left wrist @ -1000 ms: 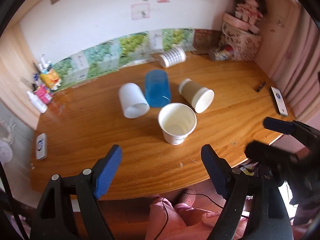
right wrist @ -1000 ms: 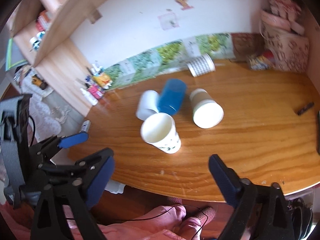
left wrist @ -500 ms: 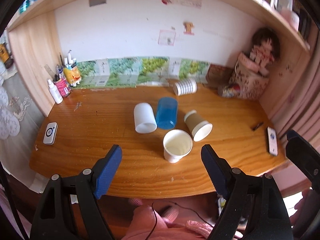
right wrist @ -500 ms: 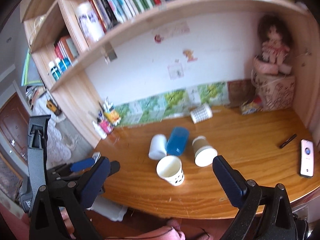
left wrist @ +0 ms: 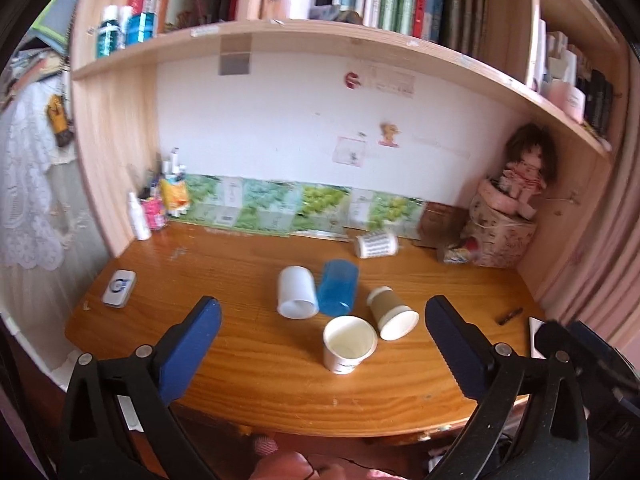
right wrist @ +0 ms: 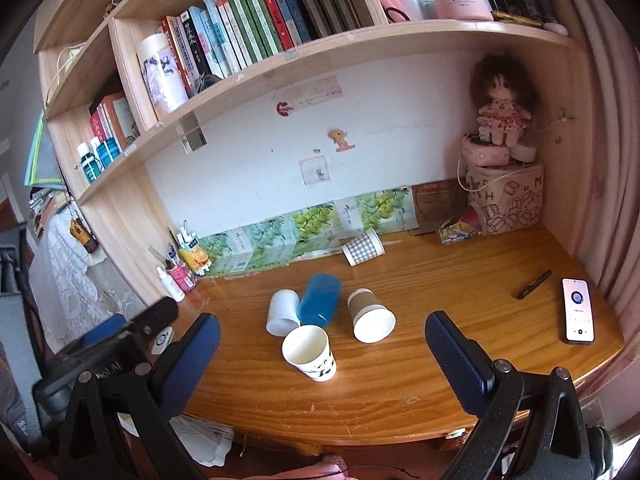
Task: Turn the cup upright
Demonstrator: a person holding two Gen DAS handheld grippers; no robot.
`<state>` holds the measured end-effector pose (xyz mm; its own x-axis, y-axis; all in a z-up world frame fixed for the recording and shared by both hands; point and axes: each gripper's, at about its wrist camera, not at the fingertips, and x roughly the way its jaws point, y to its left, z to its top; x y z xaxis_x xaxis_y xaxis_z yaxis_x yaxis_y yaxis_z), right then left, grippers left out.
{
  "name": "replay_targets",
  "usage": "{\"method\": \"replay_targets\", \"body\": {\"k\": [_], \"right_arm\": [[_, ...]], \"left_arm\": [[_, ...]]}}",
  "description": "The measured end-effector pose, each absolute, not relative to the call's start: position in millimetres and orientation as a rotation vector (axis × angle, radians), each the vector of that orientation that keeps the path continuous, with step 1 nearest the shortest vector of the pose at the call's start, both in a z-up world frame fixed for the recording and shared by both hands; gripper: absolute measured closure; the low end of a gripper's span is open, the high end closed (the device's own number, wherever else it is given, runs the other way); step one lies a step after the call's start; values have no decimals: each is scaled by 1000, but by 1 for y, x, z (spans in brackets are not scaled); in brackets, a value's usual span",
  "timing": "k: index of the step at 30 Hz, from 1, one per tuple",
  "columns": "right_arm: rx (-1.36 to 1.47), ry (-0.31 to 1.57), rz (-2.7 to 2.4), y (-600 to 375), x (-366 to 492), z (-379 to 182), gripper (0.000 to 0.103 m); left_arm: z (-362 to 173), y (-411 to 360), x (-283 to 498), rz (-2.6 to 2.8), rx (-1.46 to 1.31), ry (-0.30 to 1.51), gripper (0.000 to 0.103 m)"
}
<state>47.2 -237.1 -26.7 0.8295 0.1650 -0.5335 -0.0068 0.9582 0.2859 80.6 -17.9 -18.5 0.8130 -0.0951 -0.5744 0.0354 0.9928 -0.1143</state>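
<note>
A white paper cup (left wrist: 349, 343) (right wrist: 310, 353) stands upright near the desk's front. Behind it lie three cups on their sides: a white one (left wrist: 296, 291) (right wrist: 283, 312), a blue one (left wrist: 338, 287) (right wrist: 319, 299) and a brown one (left wrist: 391, 313) (right wrist: 370, 315). A patterned cup (left wrist: 375, 243) (right wrist: 362, 247) lies on its side by the back wall. My left gripper (left wrist: 322, 356) is open and empty, held back from the desk's front edge. My right gripper (right wrist: 322, 358) is open and empty, also in front of the desk.
The wooden desk (left wrist: 240, 344) sits under a bookshelf (right wrist: 280, 60). A phone (right wrist: 578, 311) and a dark pen (right wrist: 534, 279) lie at the right. A small white device (left wrist: 119, 287) lies at the left. Bottles and pens (left wrist: 160, 200) stand back left; a doll on boxes (right wrist: 500, 168) back right.
Both grippers have pulled back and up from the desk, so the cups look smaller and the bookshelf has come into view. The cups have not moved.
</note>
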Motion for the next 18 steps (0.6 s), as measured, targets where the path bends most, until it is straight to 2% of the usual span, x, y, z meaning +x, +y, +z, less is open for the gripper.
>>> {"method": "replay_targets", "body": {"k": [18], "right_arm": [[219, 532, 142, -230, 43, -28, 0]], "left_arm": [[-19, -21, 72, 24, -81, 581, 1]]}}
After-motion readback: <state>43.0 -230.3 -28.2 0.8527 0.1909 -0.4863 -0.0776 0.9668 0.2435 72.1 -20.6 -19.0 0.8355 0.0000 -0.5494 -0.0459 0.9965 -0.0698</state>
